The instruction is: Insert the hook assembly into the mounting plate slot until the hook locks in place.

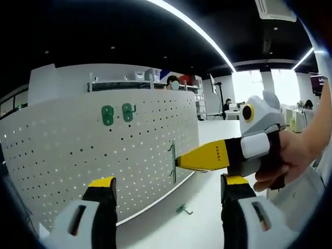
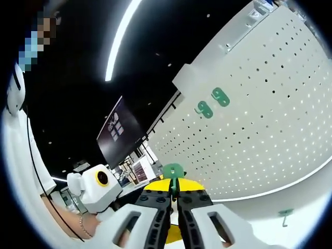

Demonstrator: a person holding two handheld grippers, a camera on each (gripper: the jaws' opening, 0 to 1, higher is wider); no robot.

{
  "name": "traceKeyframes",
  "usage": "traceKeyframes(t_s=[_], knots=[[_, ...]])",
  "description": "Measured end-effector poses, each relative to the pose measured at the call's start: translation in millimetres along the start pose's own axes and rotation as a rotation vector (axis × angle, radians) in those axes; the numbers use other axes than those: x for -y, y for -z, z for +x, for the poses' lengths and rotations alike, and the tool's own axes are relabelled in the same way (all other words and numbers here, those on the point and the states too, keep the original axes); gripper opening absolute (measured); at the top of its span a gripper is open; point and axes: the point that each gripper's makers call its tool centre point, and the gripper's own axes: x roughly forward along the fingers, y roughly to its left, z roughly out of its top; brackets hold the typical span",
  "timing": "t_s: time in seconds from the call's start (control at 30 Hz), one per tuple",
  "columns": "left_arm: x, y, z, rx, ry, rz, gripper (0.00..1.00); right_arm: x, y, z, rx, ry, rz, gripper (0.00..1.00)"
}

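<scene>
The pegboard (image 1: 78, 150) is seen as white painted metal, smooth and a little shiny, full of small holes. The hooks (image 1: 116, 114) are coated in smooth green plastic. The right gripper (image 1: 179, 162) is tipped with matt yellow plastic.

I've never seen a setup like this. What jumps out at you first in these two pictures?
The big white pegboard catches the eye first, standing on the white table with two green hooks already hung near its top. Next is the right gripper, its yellow-tipped fingers pressing a green hook against the board's right end. One more green hook lies loose on the table below.
</scene>
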Motion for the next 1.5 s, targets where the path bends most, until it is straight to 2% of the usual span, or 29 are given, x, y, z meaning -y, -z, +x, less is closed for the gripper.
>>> traceKeyframes(t_s=[0.07,0.27,0.37,0.47,0.6,0.63,0.8,1.07,1.5], knots=[[-0.1,1.7,-0.2,-0.008,-0.003,0.0,0.91,0.0,0.3,0.1,0.0,0.0,0.001,0.0],[0.3,2.0,-0.7,-0.008,-0.002,-0.004,0.9,-1.8,0.6,0.1,-0.004,-0.001,-0.011,0.0],[0.3,2.2,-0.7,-0.007,-0.003,-0.004,0.9,-3.0,-0.3,-0.8,-0.013,0.019,-0.079,0.0],[-0.3,4.0,-0.9,-0.013,-0.006,-0.006,0.9,0.5,0.8,-1.1,-0.056,0.077,-0.23,0.0],[-0.1,5.3,-0.8,-0.016,-0.005,-0.011,0.89,11.6,-2.0,-3.7,-0.103,0.192,-0.467,0.0],[-0.2,5.5,-0.8,-0.016,-0.005,-0.01,0.89,13.1,-0.7,-4.2,-0.116,0.204,-0.495,0.0],[-0.7,4.9,-1.1,-0.014,-0.005,-0.01,0.89,18.4,1.6,-5.1,-0.119,0.21,-0.432,0.0],[-1.7,8.1,-1.8,-0.022,-0.005,-0.015,0.88,24.5,-4.5,-5.9,-0.111,0.235,-0.432,0.0],[-6.7,16.2,-8.0,-0.035,-0.023,-0.026,0.87,52.2,-36.9,-7.9,-0.078,0.342,-0.41,0.0]])
